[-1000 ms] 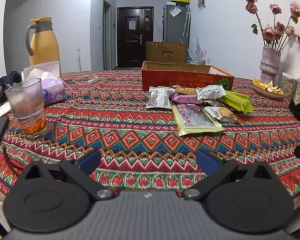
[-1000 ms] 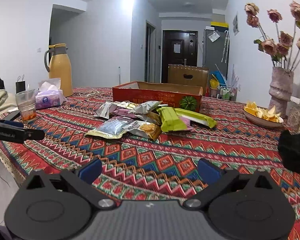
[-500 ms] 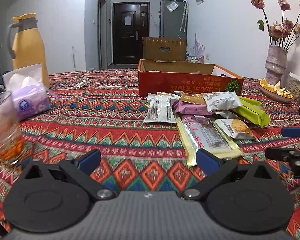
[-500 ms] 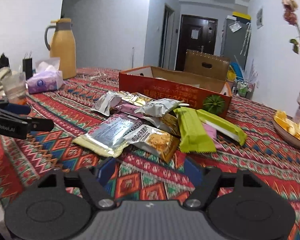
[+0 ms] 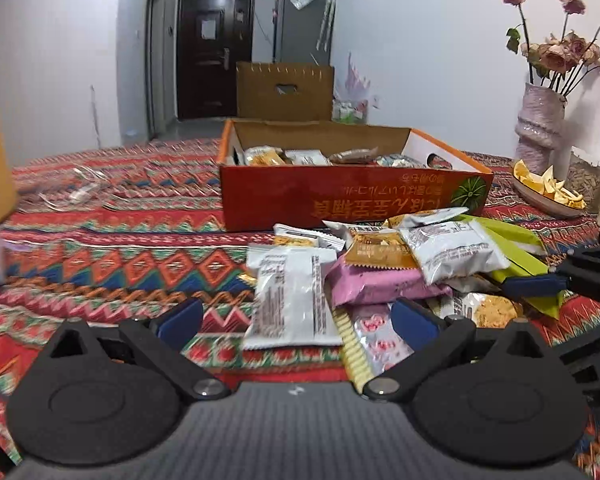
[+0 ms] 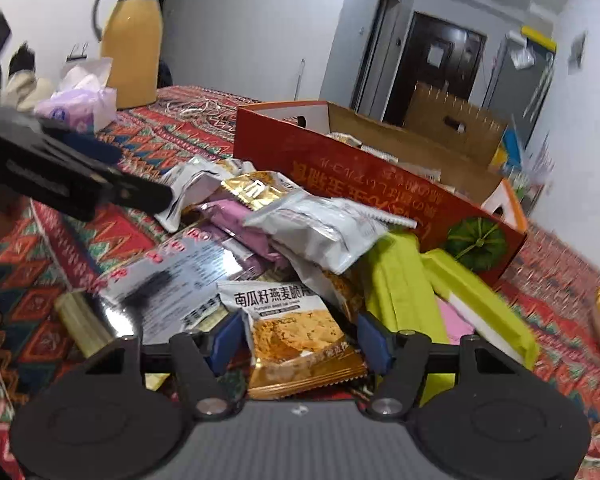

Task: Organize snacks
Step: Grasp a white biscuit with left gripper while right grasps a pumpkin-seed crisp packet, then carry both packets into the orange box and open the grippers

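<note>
A pile of snack packets lies on the patterned tablecloth in front of an open red cardboard box [image 5: 340, 200] that holds several packets. My left gripper [image 5: 296, 318] is open, its fingers either side of a silver packet [image 5: 290, 296] at the pile's near left. My right gripper [image 6: 300, 338] is open, its fingers straddling a gold and white oat crisp packet [image 6: 296, 332]. Whether the pads touch it I cannot tell. A pink packet [image 5: 376, 282], green bars [image 6: 396, 292] and a large silver packet [image 6: 168, 276] lie in the pile. The box also shows in the right wrist view [image 6: 380, 176].
A yellow thermos [image 6: 134, 40] and a tissue pack [image 6: 80, 100] stand at the left. A vase of dried roses [image 5: 540, 132] and a bowl of yellow chips [image 5: 548, 188] sit at the right. The left gripper [image 6: 100, 184] crosses the right wrist view.
Both grippers moved forward and down to the pile. The right gripper's fingers have narrowed and now straddle the oat crisp packet. The left now straddles the silver packet.
</note>
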{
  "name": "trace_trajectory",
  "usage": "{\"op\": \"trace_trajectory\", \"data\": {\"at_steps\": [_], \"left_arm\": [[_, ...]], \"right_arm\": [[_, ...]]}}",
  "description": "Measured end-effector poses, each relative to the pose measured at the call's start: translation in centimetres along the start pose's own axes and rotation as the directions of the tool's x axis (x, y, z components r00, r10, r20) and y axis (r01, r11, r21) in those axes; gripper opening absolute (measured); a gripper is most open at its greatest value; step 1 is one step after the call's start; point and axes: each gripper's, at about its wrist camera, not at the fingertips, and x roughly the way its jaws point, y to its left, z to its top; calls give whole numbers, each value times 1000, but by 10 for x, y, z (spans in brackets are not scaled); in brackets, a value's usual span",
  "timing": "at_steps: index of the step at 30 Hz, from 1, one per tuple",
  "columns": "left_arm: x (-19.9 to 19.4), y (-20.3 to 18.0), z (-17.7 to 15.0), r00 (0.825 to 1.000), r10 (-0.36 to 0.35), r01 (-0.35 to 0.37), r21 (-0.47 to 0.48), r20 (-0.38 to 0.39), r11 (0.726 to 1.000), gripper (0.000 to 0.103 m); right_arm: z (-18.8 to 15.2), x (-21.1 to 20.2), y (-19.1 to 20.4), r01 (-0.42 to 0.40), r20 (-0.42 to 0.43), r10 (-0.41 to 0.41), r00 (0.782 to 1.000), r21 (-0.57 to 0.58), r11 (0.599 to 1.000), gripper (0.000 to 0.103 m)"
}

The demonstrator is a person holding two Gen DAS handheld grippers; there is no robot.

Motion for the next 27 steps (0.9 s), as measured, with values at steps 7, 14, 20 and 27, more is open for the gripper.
{"op": "trace_trajectory", "data": {"at_steps": [7, 14, 20, 27], "left_arm": [[35, 10, 1, 997, 39, -42, -44, -62, 998, 50], [-17, 7, -19, 997, 11, -19, -113, -73, 993, 45], [-79, -9, -55, 992, 85, -94, -104, -90, 990, 45], [-124, -14, -79, 986, 125, -137, -115, -110, 984, 45]], "right_arm": [[-7, 2, -21, -58, -10, 61, 998, 177, 983, 51], [-32, -35, -9, 3, -20, 2, 1000, 248, 969, 46], [-72, -89, 8, 75, -30, -69, 997, 302, 950, 45], [-104, -149, 11, 134, -10, -140, 990, 369, 920, 44]]}}
